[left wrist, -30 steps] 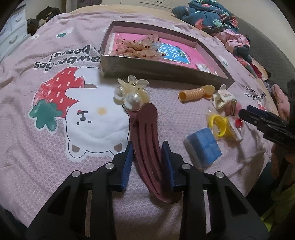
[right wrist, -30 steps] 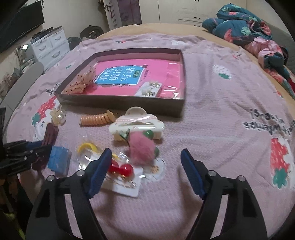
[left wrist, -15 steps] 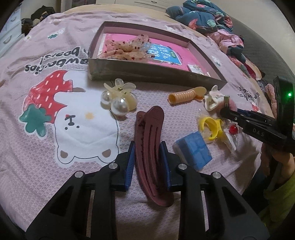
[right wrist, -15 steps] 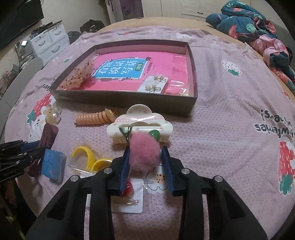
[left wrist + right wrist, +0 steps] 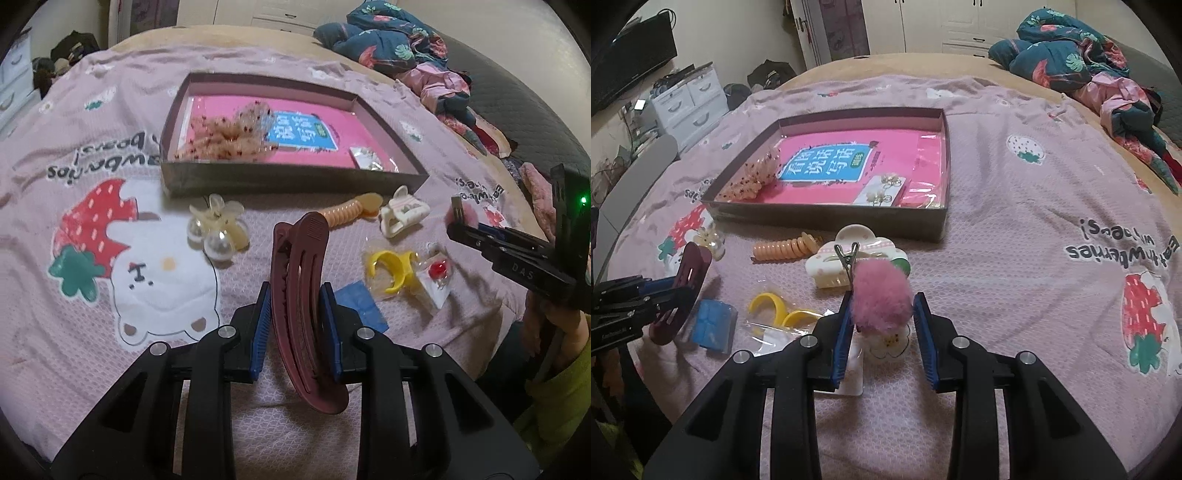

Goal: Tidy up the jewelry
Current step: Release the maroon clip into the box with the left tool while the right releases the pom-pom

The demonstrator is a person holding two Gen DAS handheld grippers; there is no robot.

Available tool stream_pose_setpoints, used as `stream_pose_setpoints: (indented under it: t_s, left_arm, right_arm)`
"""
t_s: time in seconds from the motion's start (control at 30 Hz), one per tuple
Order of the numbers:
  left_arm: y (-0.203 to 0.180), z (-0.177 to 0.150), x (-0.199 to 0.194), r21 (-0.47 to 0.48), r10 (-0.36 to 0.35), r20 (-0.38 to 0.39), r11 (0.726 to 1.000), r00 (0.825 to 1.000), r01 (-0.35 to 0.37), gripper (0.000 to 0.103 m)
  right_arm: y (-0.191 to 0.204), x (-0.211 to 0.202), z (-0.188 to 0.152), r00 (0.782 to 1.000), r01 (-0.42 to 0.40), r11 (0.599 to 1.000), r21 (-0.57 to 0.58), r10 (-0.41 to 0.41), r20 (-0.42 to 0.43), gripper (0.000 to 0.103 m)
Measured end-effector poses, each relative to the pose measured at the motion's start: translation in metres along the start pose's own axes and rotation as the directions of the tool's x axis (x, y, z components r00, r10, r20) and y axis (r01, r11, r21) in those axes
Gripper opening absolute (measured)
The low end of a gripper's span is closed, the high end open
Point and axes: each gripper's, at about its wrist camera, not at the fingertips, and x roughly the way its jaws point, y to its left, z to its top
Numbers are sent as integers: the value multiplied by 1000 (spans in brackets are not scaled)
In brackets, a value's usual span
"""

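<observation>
Now the left claw (image 5: 295, 325) is gripping a maroon clip (image 5: 301, 280), its long axis running away from the camera, its tip pointing toward the tray (image 5: 291, 181) and lifted above the blanket (image 5: 110, 147). The right claw (image 5: 882, 332) is pinching a pink pompom clip (image 5: 881, 295), its metal end pointing toward the tray (image 5: 827, 214). Both are hovering just in front of the tray, which is lying on a pink strawberry blanket (image 5: 1034, 221) covering a bed. Drawers (image 5: 689, 99) are standing beyond the tray.
</observation>
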Motion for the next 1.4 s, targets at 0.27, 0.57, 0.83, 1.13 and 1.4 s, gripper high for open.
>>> stream_pose_setpoints:
  t_s: [0.27,0.57,0.83,1.13,1.4]
  left_arm:
    - [-2,14,-15,8,2,31,1000,1000,-2,18]
    - [1,50,-38,24,25,98,999,995,-28,18]
    - [7,85,-52,33,39,150,998,988,-45,18]
    - [1,113,-51,48,24,175,998,984,-33,18]
    - [-7,129,-38,58,1,174,998,985,-12,18]
  right_arm:
    - [11,-31,9,998,-32,999,-25,33,48,31]
    - [25,-59,34,992,-51,996,-75,59,110,31]
    - [29,-67,65,986,-46,994,-95,61,156,31]
    - [23,-69,97,979,-28,995,-93,46,198,31]
    - [13,-62,117,977,-10,997,-76,25,210,31]
